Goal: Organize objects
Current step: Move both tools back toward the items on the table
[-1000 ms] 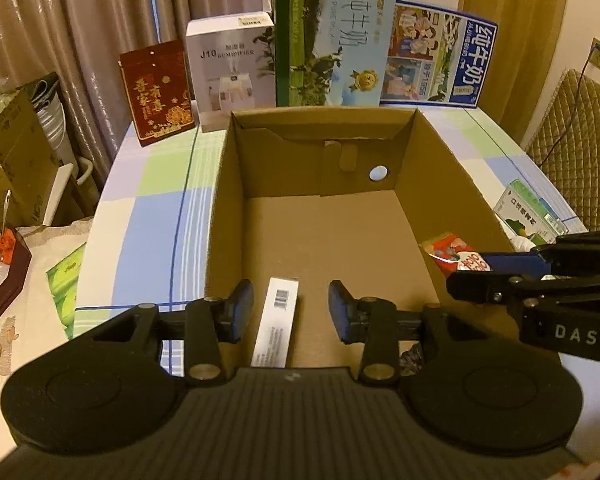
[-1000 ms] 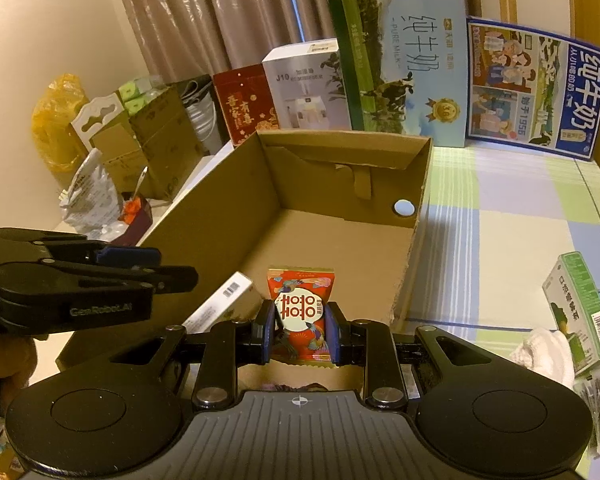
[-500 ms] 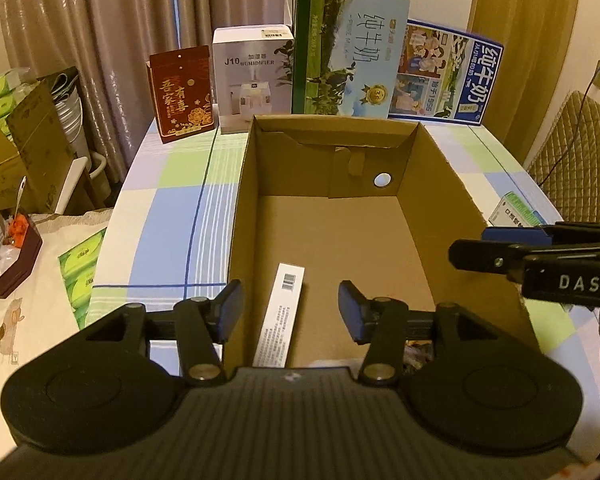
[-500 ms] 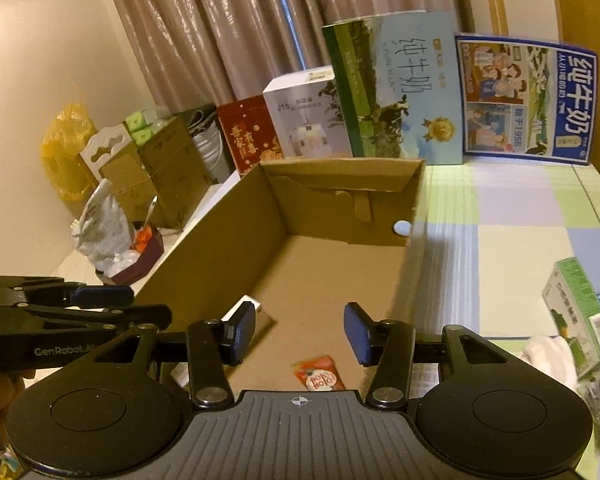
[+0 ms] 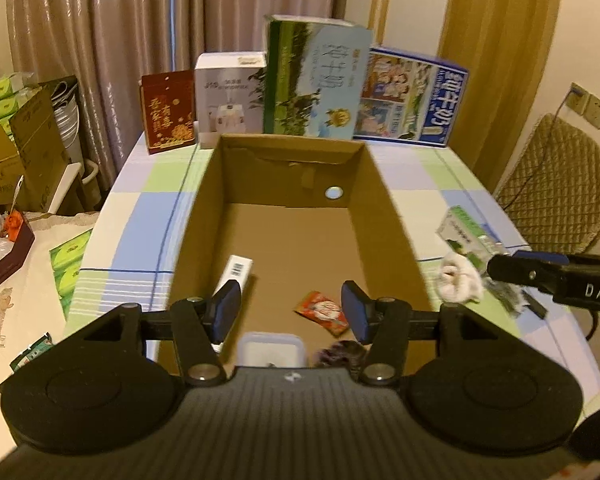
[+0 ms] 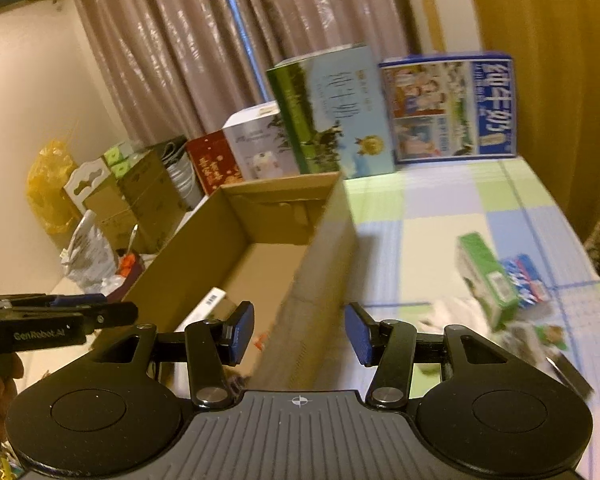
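An open cardboard box (image 5: 204, 208) (image 6: 324, 248) stands on the checked tablecloth. On its floor lie a long white carton with a barcode (image 5: 236, 270) (image 6: 206, 306), a red snack packet (image 5: 322, 312), a clear lidded tub (image 5: 270, 350) and something dark purple (image 5: 340, 354). My left gripper (image 5: 292, 314) hangs open and empty above the box's near end. My right gripper (image 6: 300, 334) is open and empty over the box's right wall; its tip (image 5: 540, 274) shows at the right in the left wrist view. To the right lie a green-and-white carton (image 6: 488, 280) (image 5: 466, 234) and a white cloth (image 5: 458, 280).
Tall milk cartons (image 5: 316, 80), a white humidifier box (image 5: 230, 98) and a red box (image 5: 168, 110) line the table's far edge. A blue packet (image 6: 526, 280) and dark small items (image 6: 568, 372) lie by the green carton. A quilted chair (image 5: 560, 184) stands right; cardboard boxes (image 5: 28, 148) clutter the left.
The right gripper opened and dropped the red snack packet into the box, then swung right over the box wall. The left gripper drew back and up, still open.
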Action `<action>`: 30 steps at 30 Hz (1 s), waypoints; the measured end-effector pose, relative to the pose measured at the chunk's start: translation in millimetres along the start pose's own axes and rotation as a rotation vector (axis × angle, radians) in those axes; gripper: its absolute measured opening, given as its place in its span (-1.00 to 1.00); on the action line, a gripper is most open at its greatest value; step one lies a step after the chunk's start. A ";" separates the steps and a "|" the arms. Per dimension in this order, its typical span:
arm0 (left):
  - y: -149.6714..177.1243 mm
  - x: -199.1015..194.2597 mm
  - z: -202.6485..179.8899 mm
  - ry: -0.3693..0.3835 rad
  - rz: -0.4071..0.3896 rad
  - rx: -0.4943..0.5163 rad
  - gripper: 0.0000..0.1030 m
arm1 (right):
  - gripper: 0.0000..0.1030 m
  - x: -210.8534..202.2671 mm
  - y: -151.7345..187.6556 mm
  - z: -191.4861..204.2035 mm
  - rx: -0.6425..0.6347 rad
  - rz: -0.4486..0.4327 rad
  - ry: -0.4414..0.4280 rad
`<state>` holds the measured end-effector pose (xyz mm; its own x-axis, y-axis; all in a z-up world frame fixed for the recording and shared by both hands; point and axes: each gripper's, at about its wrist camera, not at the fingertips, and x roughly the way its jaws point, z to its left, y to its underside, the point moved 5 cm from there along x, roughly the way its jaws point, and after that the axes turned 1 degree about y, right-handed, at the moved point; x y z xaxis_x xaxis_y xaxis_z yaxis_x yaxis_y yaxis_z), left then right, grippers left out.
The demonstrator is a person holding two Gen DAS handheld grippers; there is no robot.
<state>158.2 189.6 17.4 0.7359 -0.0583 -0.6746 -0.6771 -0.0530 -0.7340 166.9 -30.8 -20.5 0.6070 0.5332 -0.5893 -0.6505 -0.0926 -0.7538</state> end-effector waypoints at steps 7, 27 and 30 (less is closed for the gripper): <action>13.2 -26.4 -47.5 0.034 -0.023 0.018 0.19 | 0.21 -52.6 20.5 -24.6 0.001 -0.031 0.064; 37.8 -21.3 -181.3 0.158 -0.013 0.106 0.97 | 0.95 -165.5 65.3 -145.3 0.109 -0.081 0.304; 41.5 -13.8 -194.2 0.168 0.001 0.124 0.97 | 0.95 -169.9 67.9 -160.0 0.119 -0.084 0.323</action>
<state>118.6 -5.4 11.5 0.7167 -0.2240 -0.6604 -0.6642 0.0694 -0.7444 92.6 -262.2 -18.0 0.7610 0.2399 -0.6027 -0.6295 0.0488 -0.7754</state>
